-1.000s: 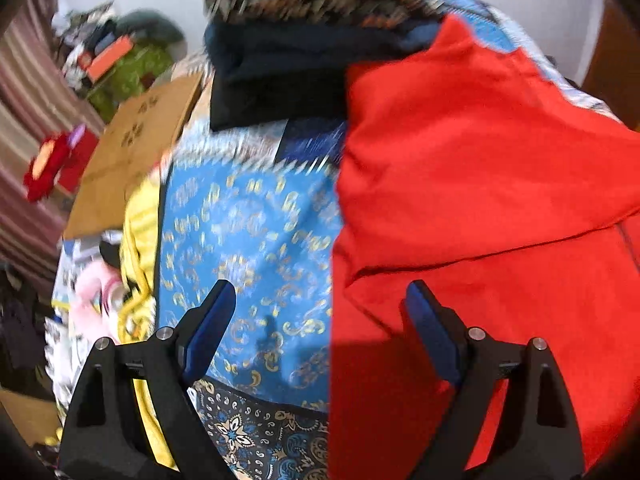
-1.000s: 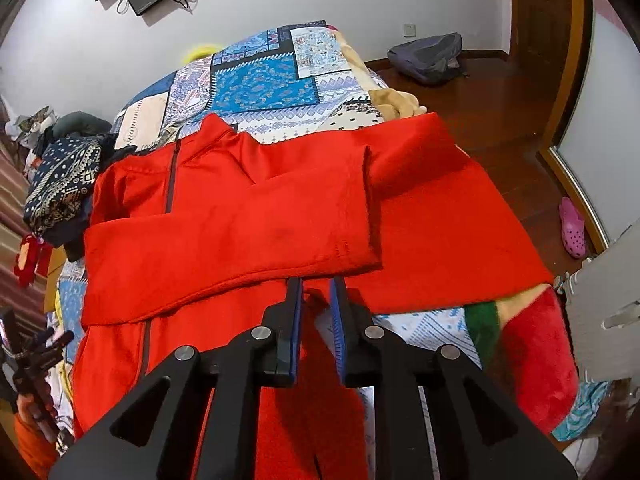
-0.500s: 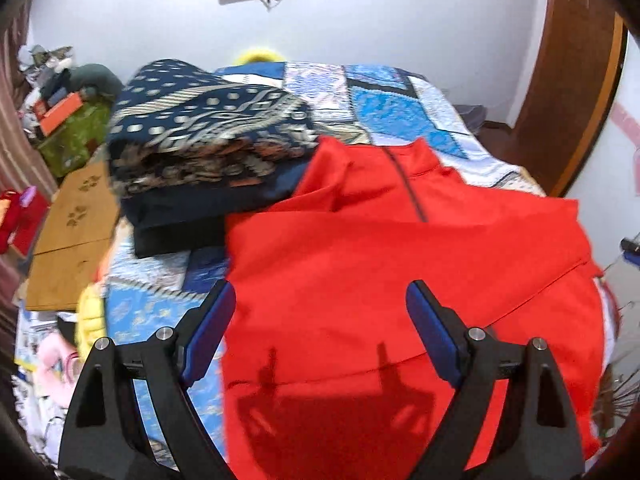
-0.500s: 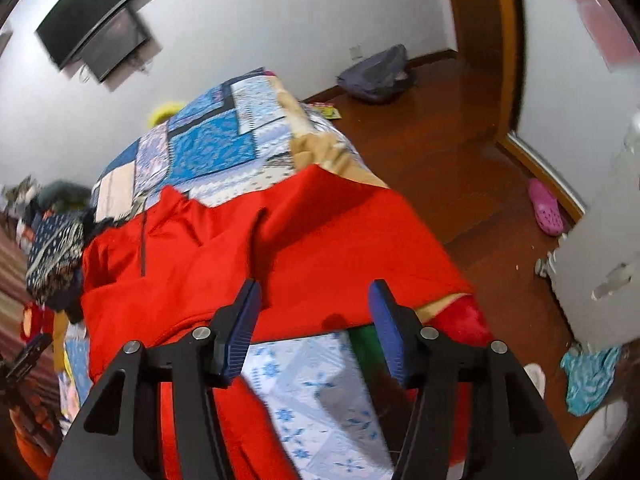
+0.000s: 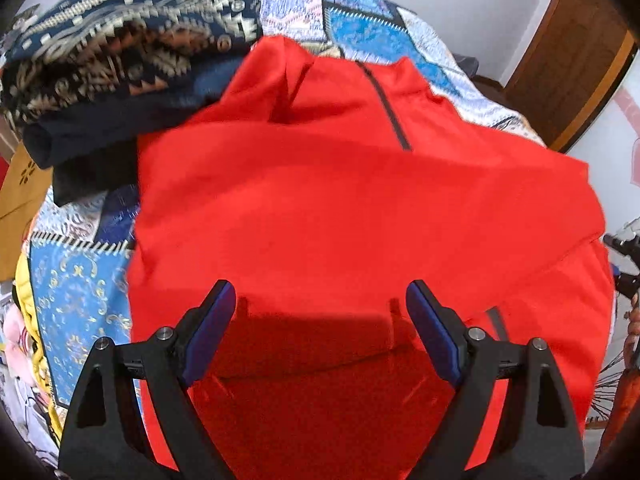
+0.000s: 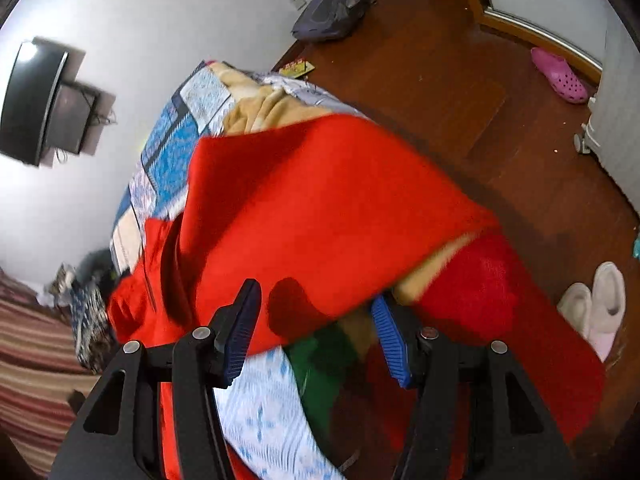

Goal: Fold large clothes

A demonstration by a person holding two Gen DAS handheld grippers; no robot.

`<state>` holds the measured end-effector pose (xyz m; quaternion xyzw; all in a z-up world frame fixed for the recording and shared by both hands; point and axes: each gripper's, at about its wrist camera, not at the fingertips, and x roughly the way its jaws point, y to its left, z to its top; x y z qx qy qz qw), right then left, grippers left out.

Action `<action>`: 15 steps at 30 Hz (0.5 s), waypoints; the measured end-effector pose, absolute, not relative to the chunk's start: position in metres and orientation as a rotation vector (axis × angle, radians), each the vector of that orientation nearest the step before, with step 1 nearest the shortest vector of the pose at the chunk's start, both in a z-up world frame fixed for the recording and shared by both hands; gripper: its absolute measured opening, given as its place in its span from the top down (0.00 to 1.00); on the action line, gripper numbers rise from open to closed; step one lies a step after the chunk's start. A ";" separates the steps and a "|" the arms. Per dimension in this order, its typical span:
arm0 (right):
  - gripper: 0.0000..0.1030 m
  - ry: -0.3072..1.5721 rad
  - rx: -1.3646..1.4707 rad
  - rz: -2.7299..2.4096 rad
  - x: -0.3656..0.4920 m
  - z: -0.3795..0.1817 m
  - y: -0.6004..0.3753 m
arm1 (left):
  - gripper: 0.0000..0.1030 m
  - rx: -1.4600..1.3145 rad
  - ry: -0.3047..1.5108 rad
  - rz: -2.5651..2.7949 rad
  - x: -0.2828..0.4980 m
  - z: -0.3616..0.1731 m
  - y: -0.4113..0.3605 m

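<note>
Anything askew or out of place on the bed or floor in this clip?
One oddity: a single pink clog lies alone on the wood floor by the doorway, no mate visible. The red zip jacket lies fairly flat on the patchwork quilt.

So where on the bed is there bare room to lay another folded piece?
Bare quilt left of the red jacket, below the folded pile; more beyond the collar. The jacket fills the middle and reaches the right edge.

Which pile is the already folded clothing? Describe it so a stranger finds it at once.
Start at the patchwork quilt covering the bed. Beside the red jacket's collar sits the folded stack. Its navy cloth with cream geometric patterning over plain dark layers sets it apart.
</note>
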<state>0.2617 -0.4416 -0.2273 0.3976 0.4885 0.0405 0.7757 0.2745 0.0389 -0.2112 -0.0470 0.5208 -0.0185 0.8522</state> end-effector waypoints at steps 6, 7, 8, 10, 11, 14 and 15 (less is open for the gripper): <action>0.50 1.047 0.842 0.019 0.291 -0.231 -0.449 | 0.16 -0.133 1.154 -0.030 0.283 -0.237 0.039; 0.50 1.046 0.832 0.006 0.295 -0.231 -0.450 | 0.16 -0.137 1.161 -0.029 0.284 -0.240 0.039; 0.50 1.046 0.828 0.001 0.297 -0.233 -0.452 | 0.16 -0.128 1.156 -0.023 0.283 -0.243 0.037; 0.51 1.045 0.826 -0.019 0.306 -0.234 -0.456 | 0.15 -0.107 1.147 -0.018 0.283 -0.243 0.034; 0.55 1.045 0.824 -0.033 0.311 -0.235 -0.459 | 0.15 -0.096 1.144 -0.016 0.282 -0.243 0.032; 0.85 1.048 0.784 -0.118 0.319 -0.236 -0.470 | 0.15 -0.106 1.143 -0.021 0.280 -0.244 0.034; 0.90 1.043 0.778 -0.142 0.320 -0.234 -0.473 | 0.15 -0.115 1.141 -0.022 0.279 -0.244 0.036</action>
